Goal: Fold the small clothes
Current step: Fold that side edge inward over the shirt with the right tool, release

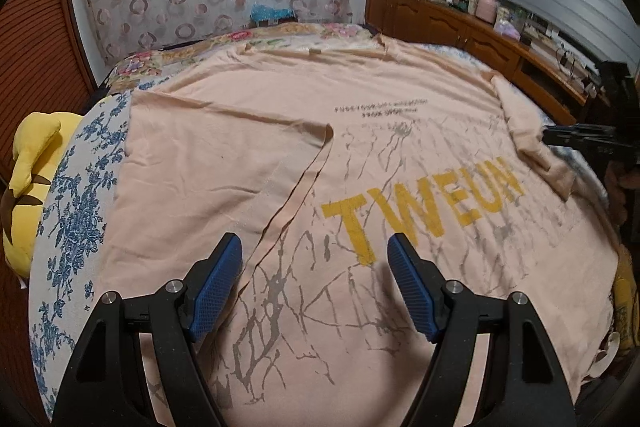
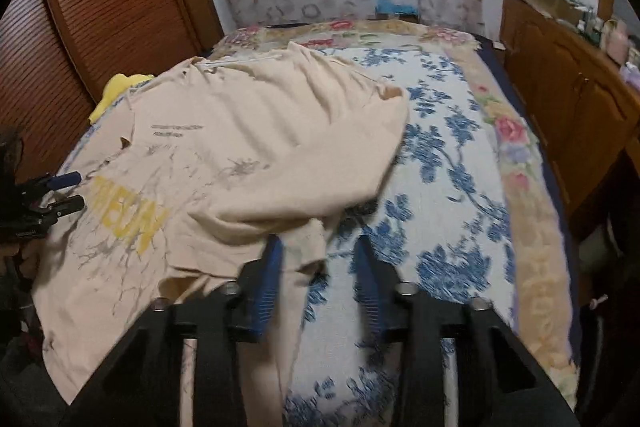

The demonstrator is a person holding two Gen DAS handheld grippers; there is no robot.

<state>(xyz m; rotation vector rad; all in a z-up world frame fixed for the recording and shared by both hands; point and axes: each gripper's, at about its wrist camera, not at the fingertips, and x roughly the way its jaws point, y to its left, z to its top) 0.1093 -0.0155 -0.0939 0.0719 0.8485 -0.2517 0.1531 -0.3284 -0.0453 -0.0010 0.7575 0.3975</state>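
A peach T-shirt (image 1: 360, 155) with yellow letters lies spread on the bed, its left side folded in over the body (image 1: 224, 163). My left gripper (image 1: 314, 243) hovers open just above the printed front with nothing between its fingers; it also shows in the right wrist view (image 2: 60, 191). At the shirt's right edge is my right gripper (image 2: 318, 243), jaws apart. The bunched right sleeve (image 2: 308, 251) lies between them against the left finger (image 2: 268, 279), and bedspread shows in the rest of the gap. The picture there is blurred. In the left wrist view the right gripper (image 1: 548, 137) sits at that sleeve (image 1: 532, 147).
A blue floral bedspread (image 2: 440, 167) covers the bed, bare to the right of the shirt. A yellow plush toy (image 1: 28, 187) lies at the left edge. A wooden cabinet (image 1: 460, 23) with clutter runs along the right, a louvred wooden door (image 2: 100, 7) on the left.
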